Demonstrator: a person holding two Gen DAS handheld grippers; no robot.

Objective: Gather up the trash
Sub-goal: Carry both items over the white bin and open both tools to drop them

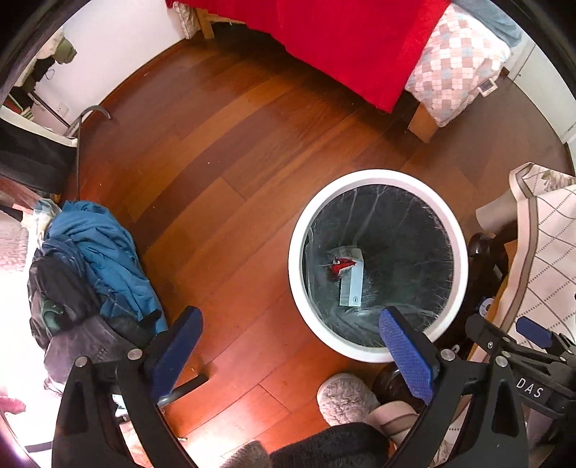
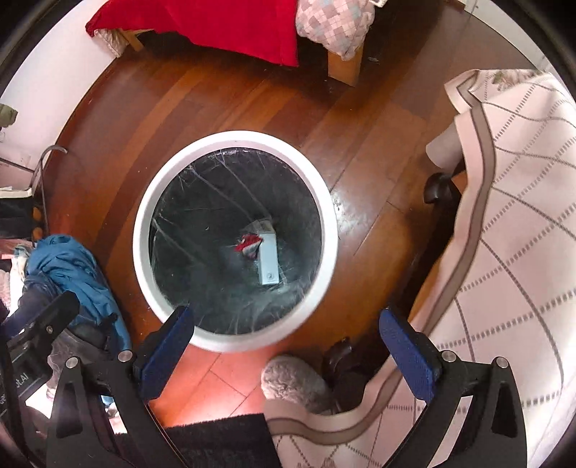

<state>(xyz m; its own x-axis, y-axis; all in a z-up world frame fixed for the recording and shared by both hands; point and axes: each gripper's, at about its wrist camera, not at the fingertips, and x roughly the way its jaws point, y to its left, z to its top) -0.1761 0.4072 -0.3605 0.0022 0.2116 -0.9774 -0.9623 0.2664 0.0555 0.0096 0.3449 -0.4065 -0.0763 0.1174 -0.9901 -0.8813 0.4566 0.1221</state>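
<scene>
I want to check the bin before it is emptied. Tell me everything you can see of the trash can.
The trash can is round, with a white rim and a dark, shiny liner that looks like plastic. It stands upright and open on the wooden floor. At its bottom lie a pale flat box and a crumpled red scrap. Neither hand-held gripper touches it.

The bin (image 2: 235, 340) stood on the floor (image 2: 360, 118), with a carton (image 2: 269, 261) and a crumpled wrapper (image 2: 247, 244) lying inside it. The bed (image 2: 216, 25) lay behind the bin. A clothes pile (image 2: 68, 273) lay to its left, a draped cloth (image 2: 522, 216) to its right.
</scene>
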